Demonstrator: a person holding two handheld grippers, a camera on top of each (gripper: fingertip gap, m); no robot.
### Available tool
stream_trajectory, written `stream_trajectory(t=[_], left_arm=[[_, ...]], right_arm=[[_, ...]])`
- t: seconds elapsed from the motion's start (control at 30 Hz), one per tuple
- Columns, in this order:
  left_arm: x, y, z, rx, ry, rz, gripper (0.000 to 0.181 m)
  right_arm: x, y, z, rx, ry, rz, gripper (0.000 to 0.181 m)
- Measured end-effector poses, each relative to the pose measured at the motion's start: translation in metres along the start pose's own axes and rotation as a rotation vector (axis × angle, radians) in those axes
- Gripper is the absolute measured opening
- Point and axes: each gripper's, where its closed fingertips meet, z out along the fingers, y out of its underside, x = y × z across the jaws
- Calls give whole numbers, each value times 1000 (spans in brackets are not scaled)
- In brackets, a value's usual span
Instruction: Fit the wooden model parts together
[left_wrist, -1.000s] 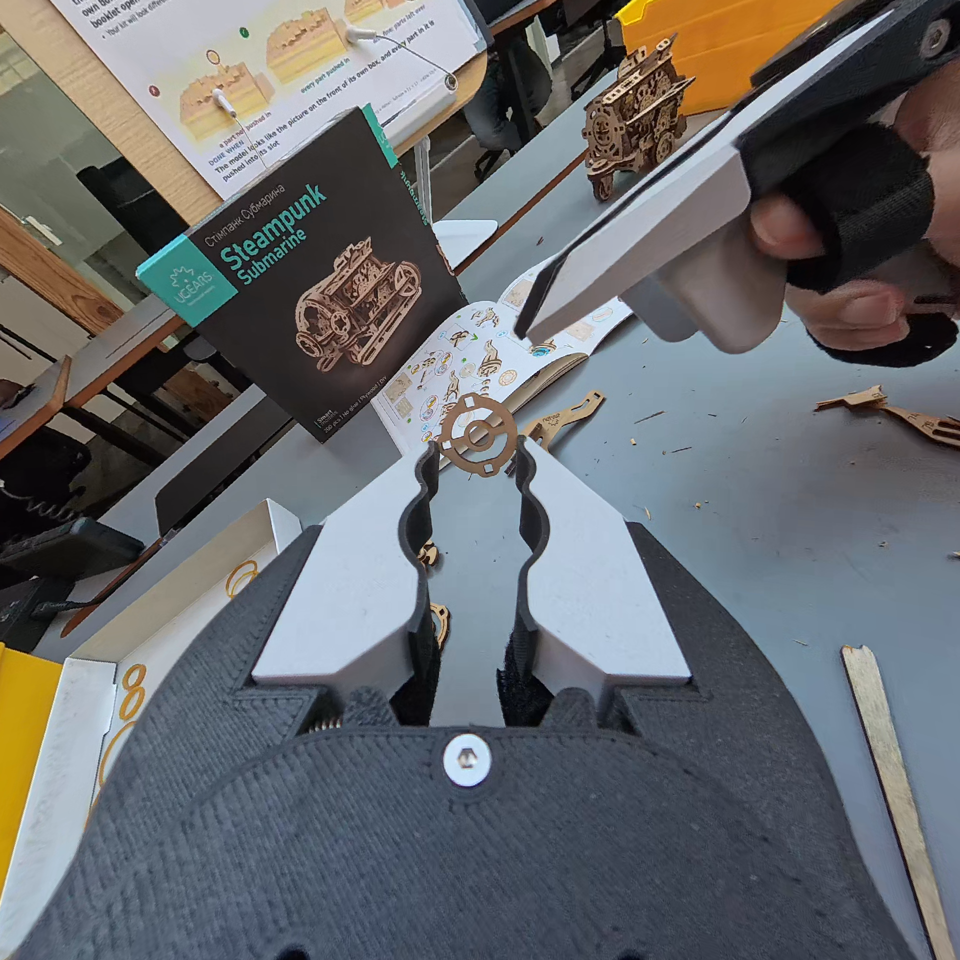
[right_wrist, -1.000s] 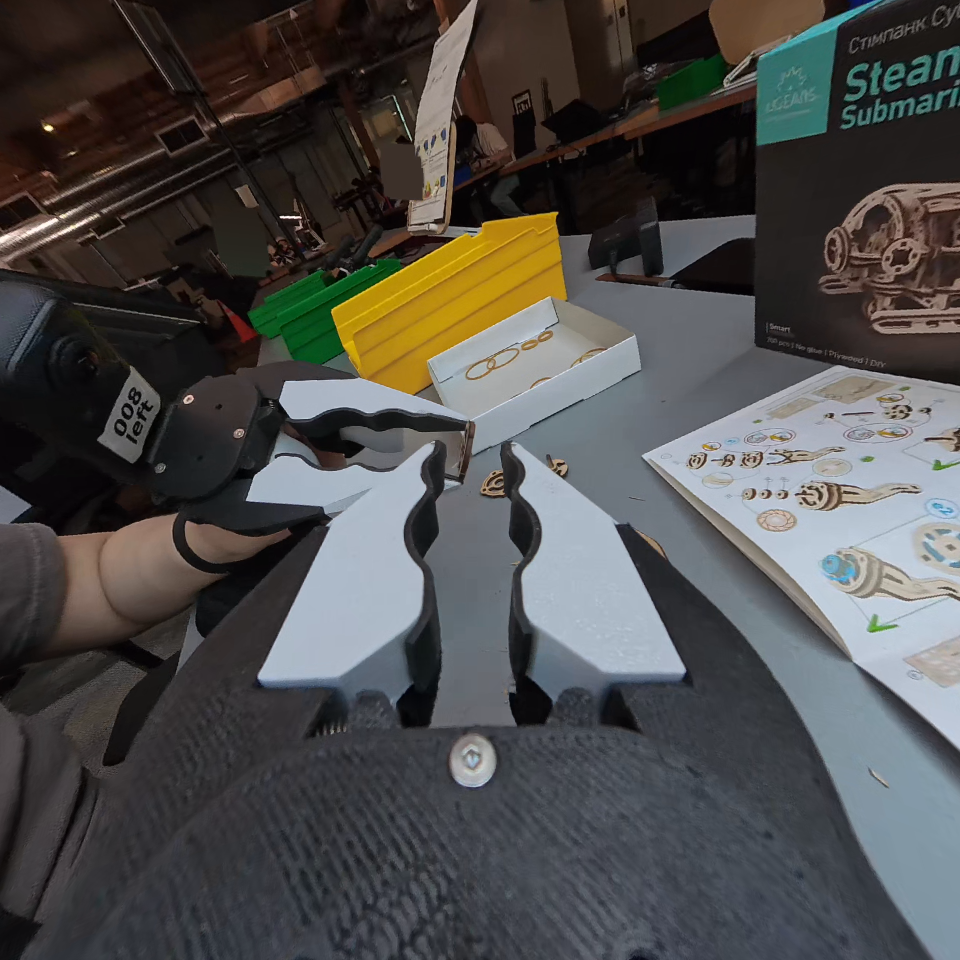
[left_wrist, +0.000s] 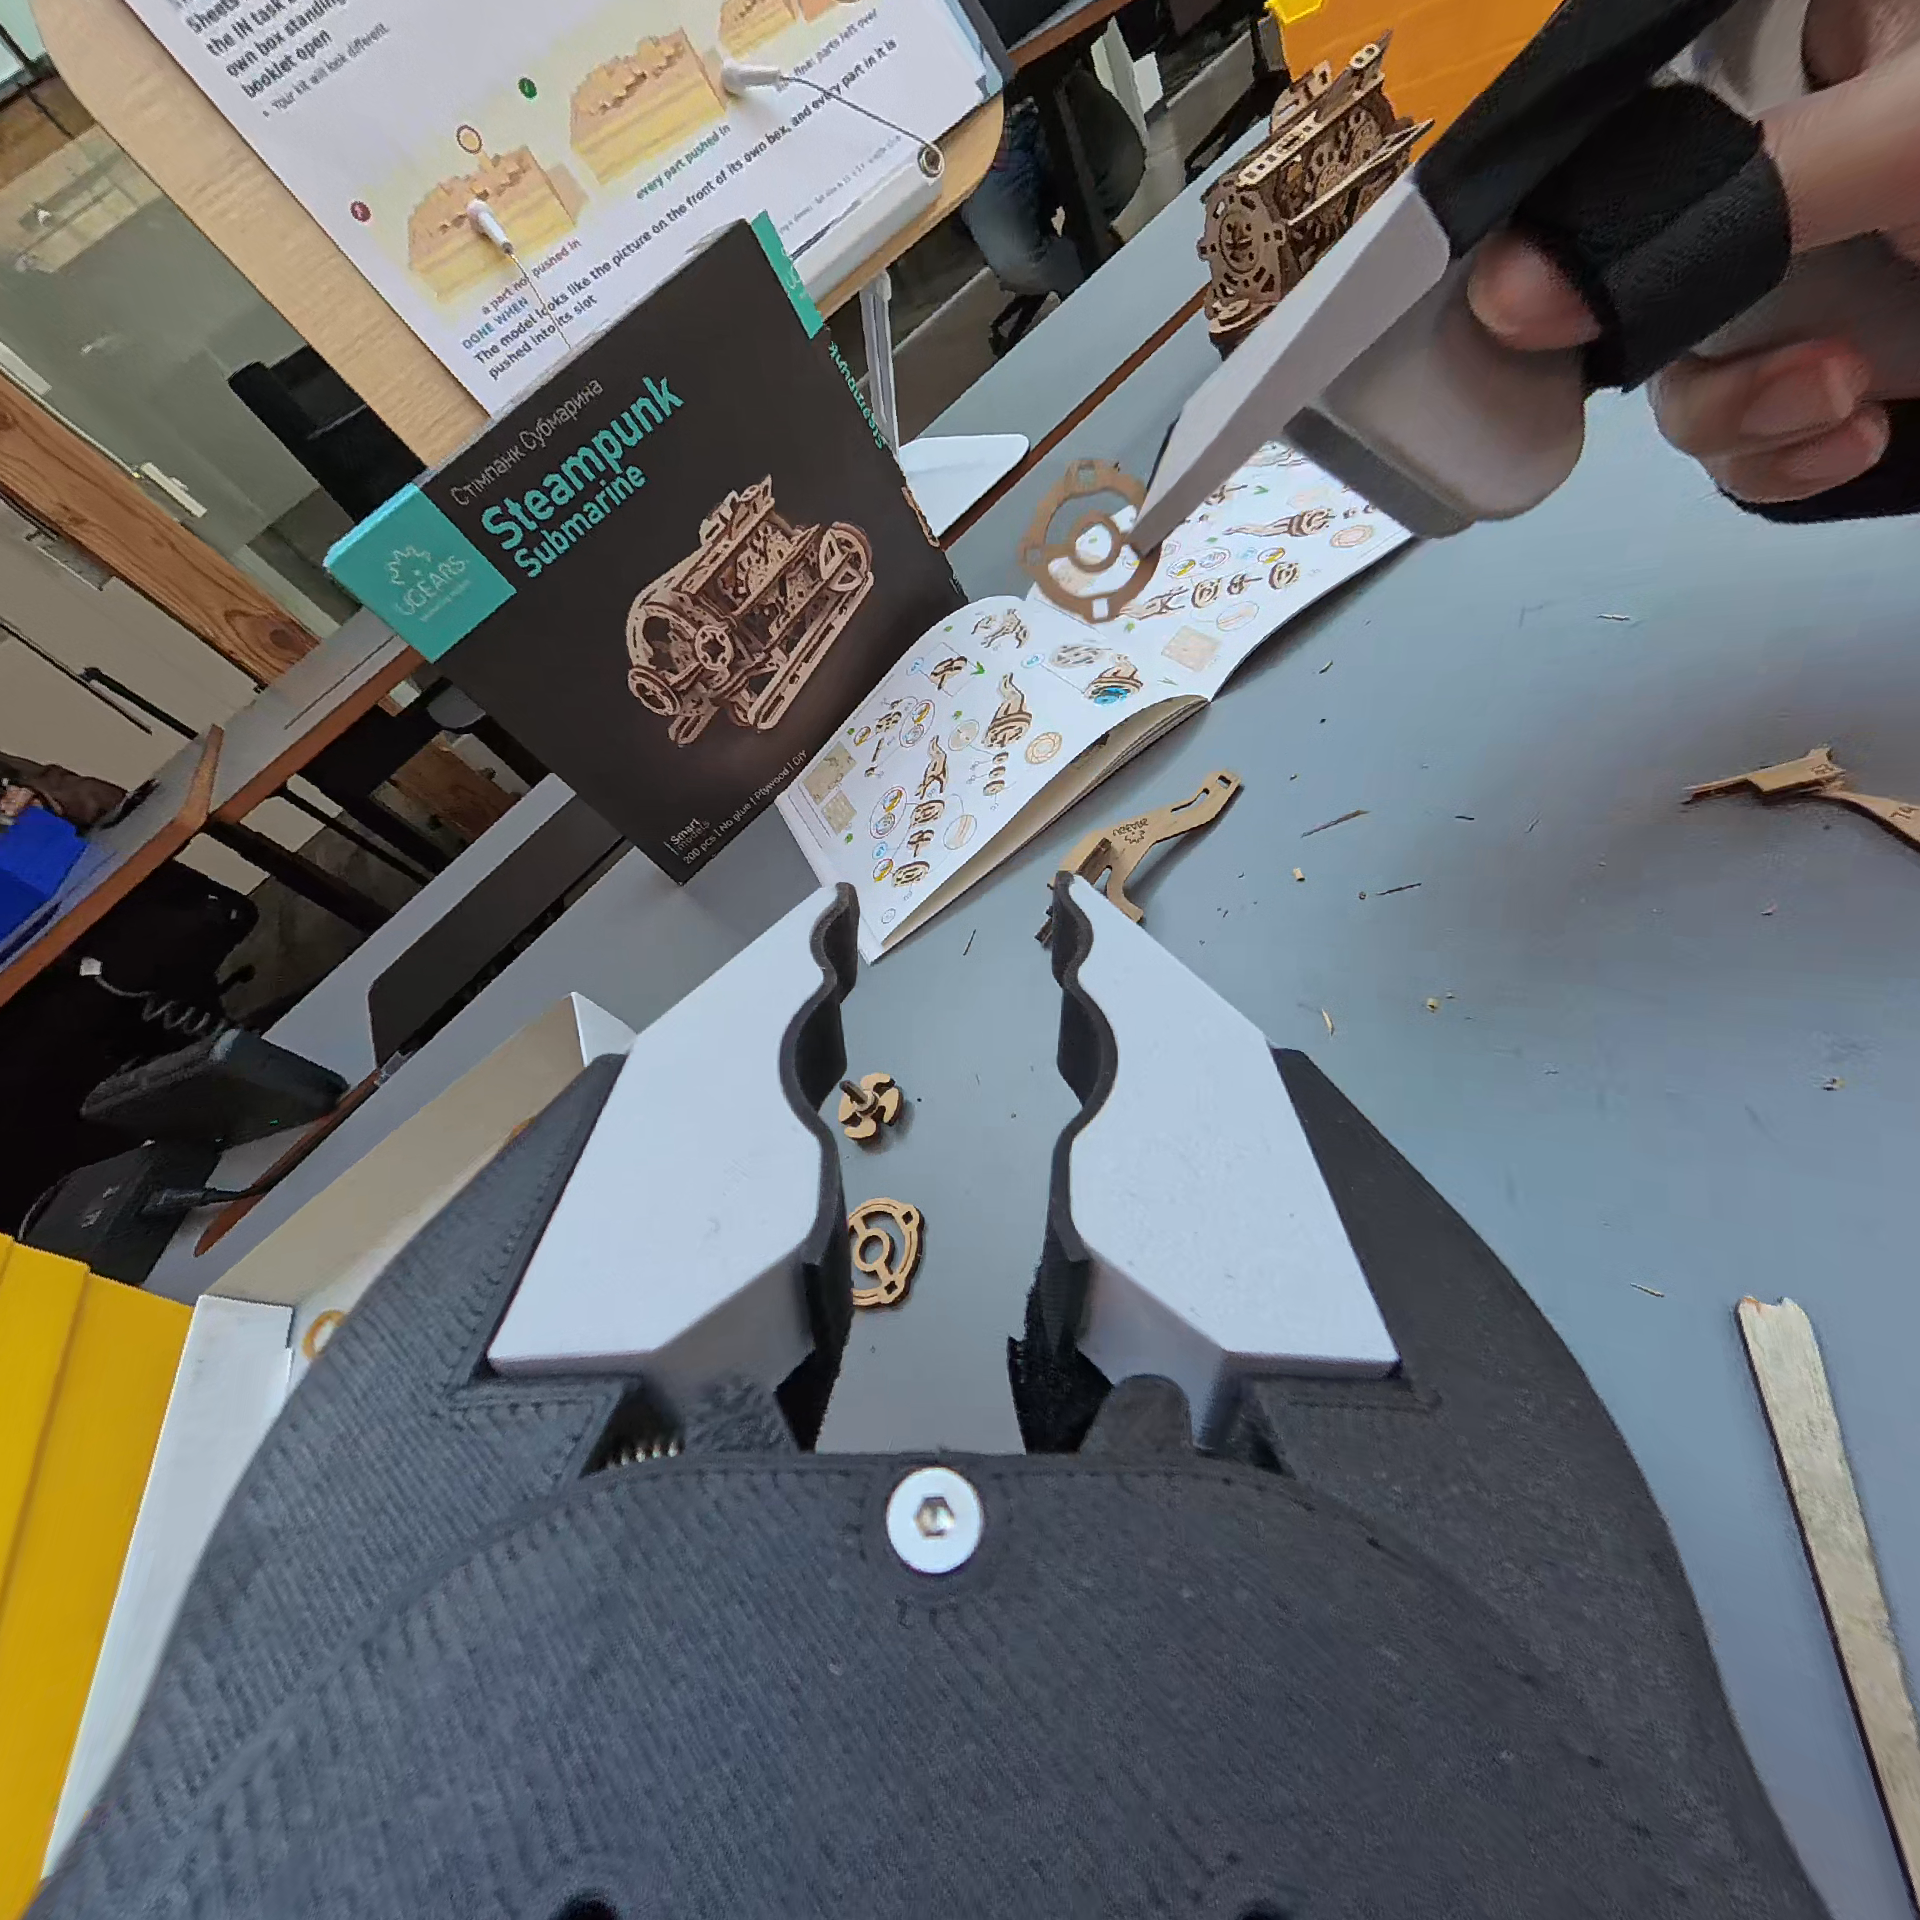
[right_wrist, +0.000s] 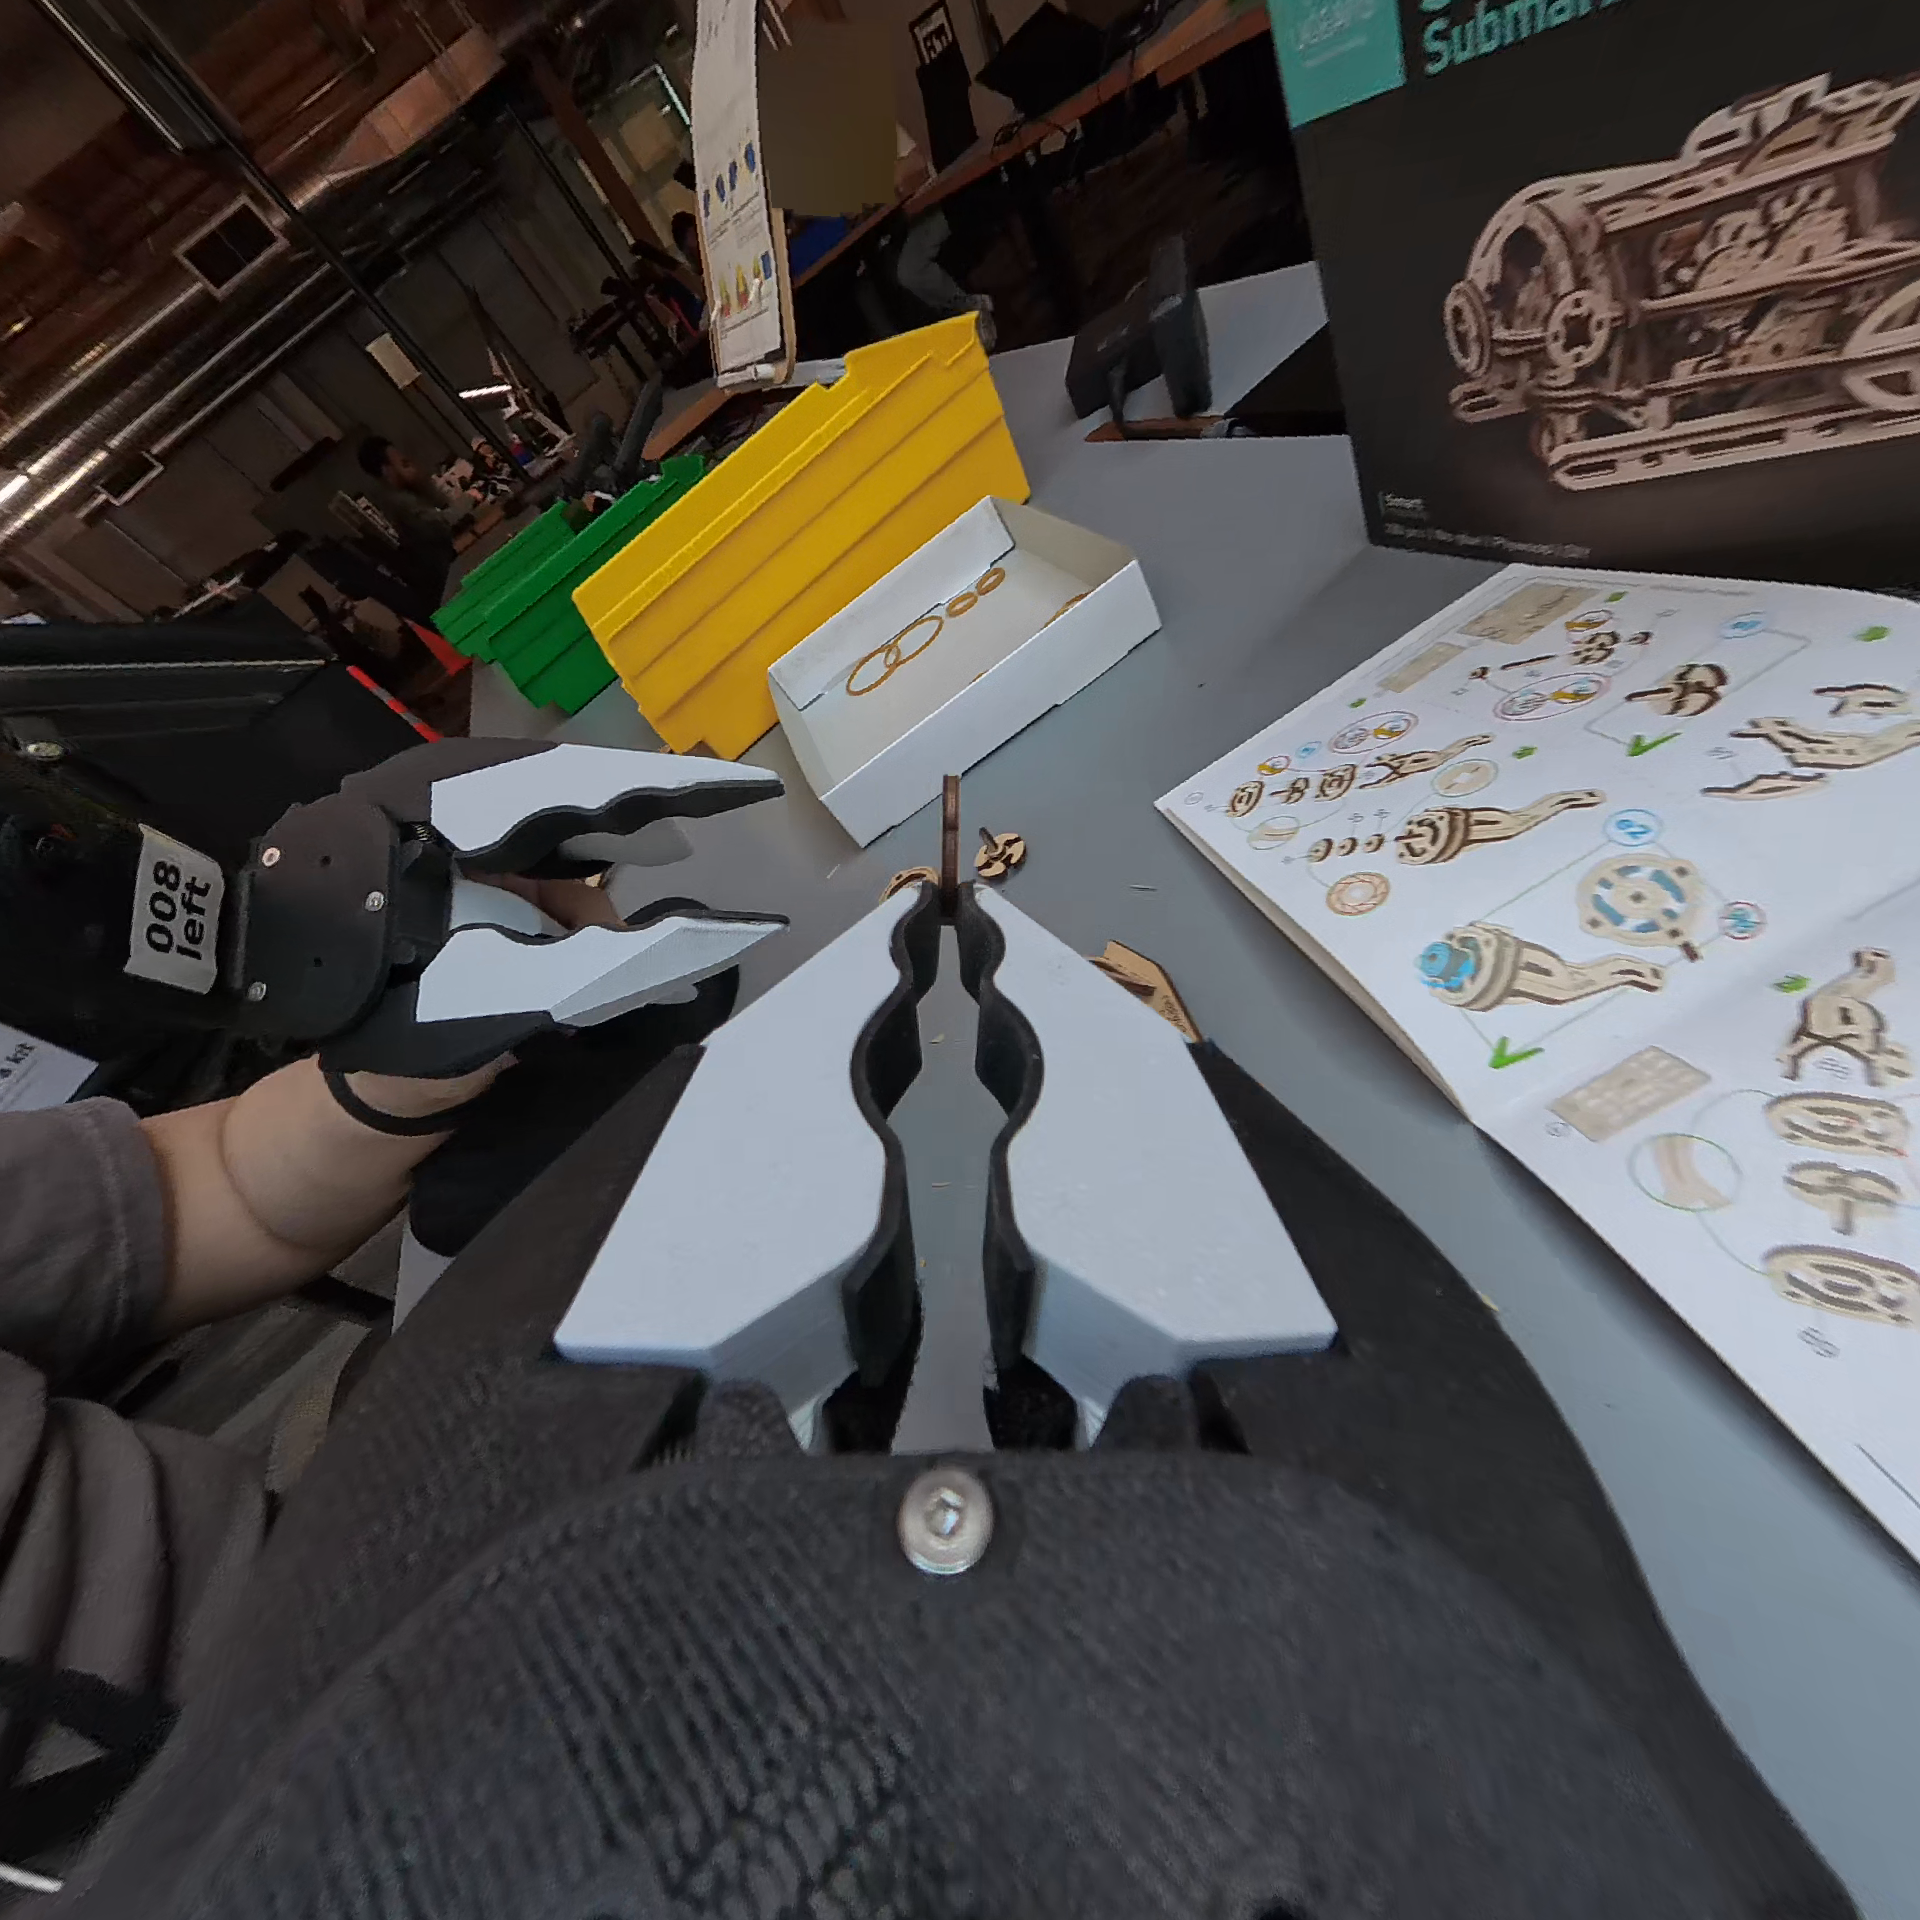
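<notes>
A flat round wooden disc (left_wrist: 1089, 542) with cut-outs is pinched by its edge in my right gripper (right_wrist: 945, 909), which is shut on it; it stands edge-on (right_wrist: 949, 836) above the fingertips. The right gripper shows in the left wrist view (left_wrist: 1138, 535) holding the disc above the booklet. My left gripper (left_wrist: 951, 904) is open and empty, also seen at the left of the right wrist view (right_wrist: 779, 854). Below it on the grey table lie a small wooden part with a pin (left_wrist: 871, 1107) and a small ring part (left_wrist: 883, 1252).
An open instruction booklet (left_wrist: 1039, 707) and the dark kit box (left_wrist: 665, 582) stand behind. A wooden arm piece (left_wrist: 1153, 831), a flat stick (left_wrist: 1829, 1507) and scraps (left_wrist: 1818, 784) lie on the table. A white tray (right_wrist: 966, 727), a yellow bin (right_wrist: 810, 540), a green bin (right_wrist: 551, 582) and an assembled model (left_wrist: 1299, 187) are nearby. Left tips to right tips: about 8 centimetres.
The disc has passed from my left gripper to my right. The left gripper opened and drew back; the right gripper shut on the disc and holds it farther away.
</notes>
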Motion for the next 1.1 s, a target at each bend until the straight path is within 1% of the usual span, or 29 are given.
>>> stream_trajectory(t=[0.1,0.2,0.3,0.5,0.6,1.1], left_arm=[[3,6,2,-22,38,-45,33],[6,10,4,-43,63,-52,29],[9,12,5,-49,72,-37,26],[14,14,6,-57,93,-16,24],[15,15,6,-62,100,-14,22],[17,15,7,-65,107,-1,21]], right_arm=[[19,-13,-20,46,61,7,2],[24,-19,-28,74,46,43,2],[23,-17,-28,62,10,86,2],[25,-9,-25,11,5,107,2],[24,-12,-26,36,2,115,2],[26,-7,-24,5,0,136,2]])
